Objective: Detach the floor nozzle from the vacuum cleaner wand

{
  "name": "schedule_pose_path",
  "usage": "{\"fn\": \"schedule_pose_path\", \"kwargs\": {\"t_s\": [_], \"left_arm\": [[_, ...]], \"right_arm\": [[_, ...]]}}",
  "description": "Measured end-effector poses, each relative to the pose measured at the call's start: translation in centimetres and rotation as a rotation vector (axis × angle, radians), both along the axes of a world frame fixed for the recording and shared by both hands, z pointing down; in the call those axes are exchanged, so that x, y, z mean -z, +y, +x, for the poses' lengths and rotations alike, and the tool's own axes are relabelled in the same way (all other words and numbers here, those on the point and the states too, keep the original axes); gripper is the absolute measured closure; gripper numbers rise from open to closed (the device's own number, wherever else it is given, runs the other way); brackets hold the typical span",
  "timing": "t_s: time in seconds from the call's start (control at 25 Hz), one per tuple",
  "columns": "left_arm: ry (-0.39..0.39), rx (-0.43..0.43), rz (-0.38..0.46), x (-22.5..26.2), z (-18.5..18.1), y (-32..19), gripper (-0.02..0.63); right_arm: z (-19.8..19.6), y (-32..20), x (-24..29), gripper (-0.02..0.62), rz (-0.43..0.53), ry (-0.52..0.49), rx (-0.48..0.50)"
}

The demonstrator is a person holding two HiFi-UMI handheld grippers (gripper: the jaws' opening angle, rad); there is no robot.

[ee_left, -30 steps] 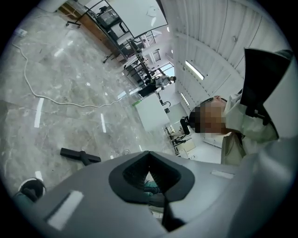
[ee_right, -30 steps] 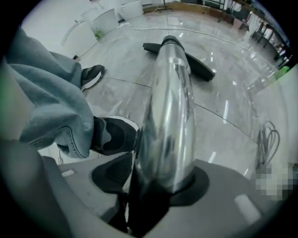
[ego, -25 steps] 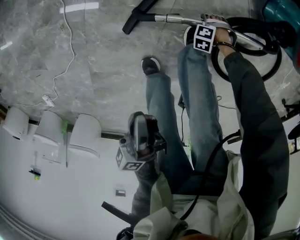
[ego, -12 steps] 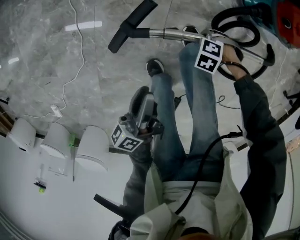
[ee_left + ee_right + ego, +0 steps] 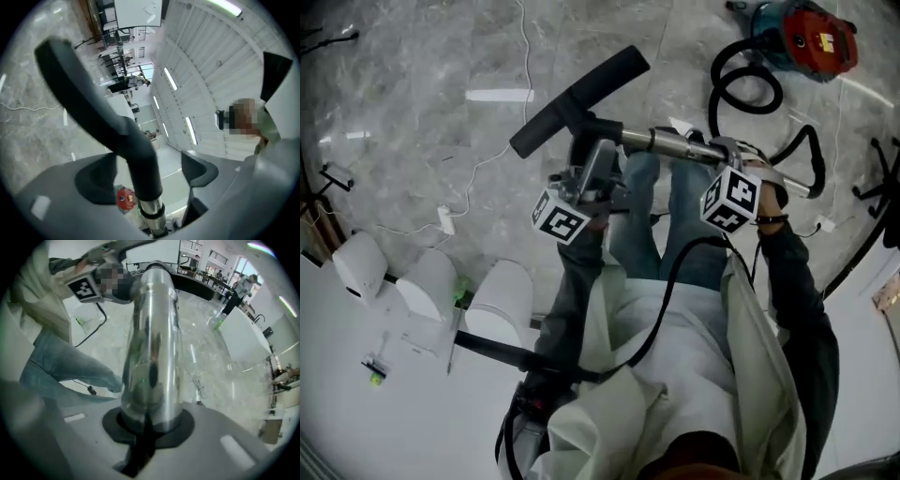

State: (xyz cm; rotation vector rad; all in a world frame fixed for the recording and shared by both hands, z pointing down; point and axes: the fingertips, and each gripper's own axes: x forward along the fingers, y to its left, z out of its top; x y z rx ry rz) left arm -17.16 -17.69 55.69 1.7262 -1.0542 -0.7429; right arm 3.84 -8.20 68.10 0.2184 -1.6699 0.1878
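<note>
Entry one: floor nozzle [image 5: 577,99], black, is still sitting on the end of the chrome wand [image 5: 675,143]. A second ago the pair was lying low on the marble floor [image 5: 412,112]. Now I am holding it up in front of the body, with the nozzle pointing up and to the left in the head view.

Entry two: right gripper [image 5: 150,420]. Its jaws have just been closing and are now clamping the wand's metal tube, which is filling the middle of the right gripper view. This hand is serving as the anchor.

Entry three: left gripper [image 5: 147,176]. It was shut and idling near the lap a second ago. Its jaws have just been opening, and they are now standing wide to either side of the nozzle's dark neck, just above the joint with the tube. Neither pad is touching the neck.

Entry four: vacuum cleaner body [image 5: 806,37], red and teal, and its black hose [image 5: 748,86] are lying on the floor well apart from the lifted wand.

Reading: lifting is looking finished and the separating is not yet begun. I am judging that the left jaws need to close on the neck next, then twist or pull along the tube against the right hand's hold.
</note>
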Motion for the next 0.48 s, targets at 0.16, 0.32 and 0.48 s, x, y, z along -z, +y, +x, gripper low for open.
{"fn": "schedule_pose_path", "kwargs": {"t_s": [0.16,0.32,0.48], "left_arm": [[0.242,-0.096,0.127,7.5,0.0,-0.7,0.340],[0.176,-0.260,0.300,16.2,4.8,-0.9,0.307],[0.251,-0.376,0.505,25.5,8.9,1.3,0.253]], "right_arm": [[-0.7,1.9,7.8,0.548,-0.034,-0.049,-0.064],[-1.0,3.0,13.9,0.541,-0.025,-0.105,-0.090],[-0.6,4.8,18.8,0.540,0.063,-0.213,-0.095]]}}
